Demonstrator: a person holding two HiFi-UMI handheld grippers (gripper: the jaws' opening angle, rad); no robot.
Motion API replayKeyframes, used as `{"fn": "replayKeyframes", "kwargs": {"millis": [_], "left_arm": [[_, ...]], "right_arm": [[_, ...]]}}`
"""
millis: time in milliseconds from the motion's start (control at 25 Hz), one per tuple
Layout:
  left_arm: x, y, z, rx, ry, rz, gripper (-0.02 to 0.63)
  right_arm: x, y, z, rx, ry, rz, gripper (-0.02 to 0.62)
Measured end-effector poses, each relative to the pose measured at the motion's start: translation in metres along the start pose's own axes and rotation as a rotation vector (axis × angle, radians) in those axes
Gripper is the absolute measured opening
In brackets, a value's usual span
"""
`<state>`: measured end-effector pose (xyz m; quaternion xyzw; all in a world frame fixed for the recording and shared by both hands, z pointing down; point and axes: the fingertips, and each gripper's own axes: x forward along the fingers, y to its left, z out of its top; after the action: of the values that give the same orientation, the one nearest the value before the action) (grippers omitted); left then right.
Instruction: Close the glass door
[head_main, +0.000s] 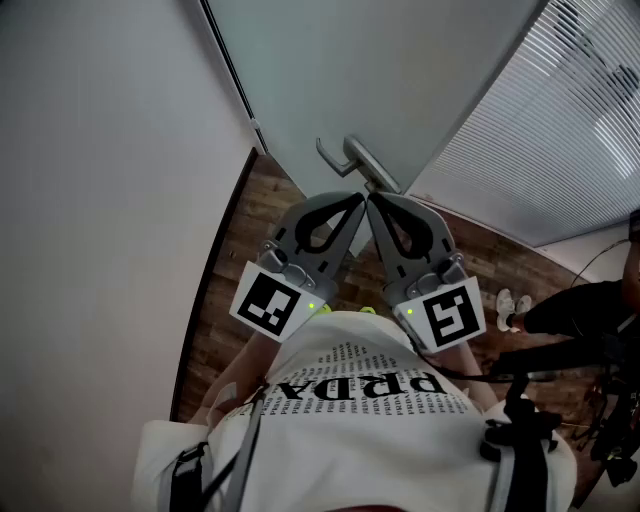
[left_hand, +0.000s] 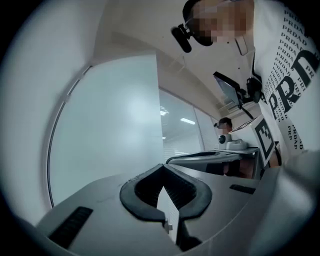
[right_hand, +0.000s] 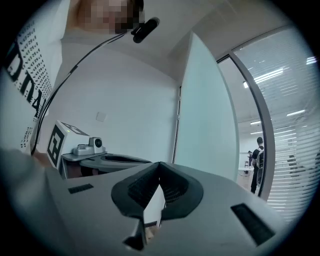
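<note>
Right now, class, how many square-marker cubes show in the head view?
2. The left cube rides on the left gripper; the right cube rides on the right gripper. No others show.

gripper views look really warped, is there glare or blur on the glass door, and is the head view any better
Left gripper view: heavy fisheye with black corners, the glass door bows at its edge, and a soft bright patch sits on its frosted pane. Right gripper view: same bowing, ceiling lights glare as streaks. Head view: milder warp, even light, door handle sharp.
</note>
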<state>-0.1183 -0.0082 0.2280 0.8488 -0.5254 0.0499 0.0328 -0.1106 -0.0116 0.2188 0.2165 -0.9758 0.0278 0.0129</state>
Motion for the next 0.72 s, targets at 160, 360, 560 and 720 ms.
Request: {"fn": "replayKeyframes", "kwargs": {"millis": [160, 360, 560, 720], "left_arm": [[0.001, 0.000, 0.000, 0.004, 0.008, -0.002, 0.000], [0.007, 0.002, 0.002, 0.013, 0.003, -0.009, 0.000], [0.016, -0.002, 0.001, 0.033, 0.008, -0.024, 0.000], [0.021, -0.004, 0.008, 0.047, 0.015, -0.043, 0.000]], "right_arm": [[-0.001, -0.001, 0.000, -0.002, 0.005, -0.002, -0.003], [0.001, -0.008, 0.002, -0.005, -0.007, -0.013, -0.002], [-0.003, -0.017, 0.001, 0.023, -0.030, -0.030, -0.003], [-0.006, -0.021, 0.007, 0.011, -0.052, -0.059, -0.002]]}}
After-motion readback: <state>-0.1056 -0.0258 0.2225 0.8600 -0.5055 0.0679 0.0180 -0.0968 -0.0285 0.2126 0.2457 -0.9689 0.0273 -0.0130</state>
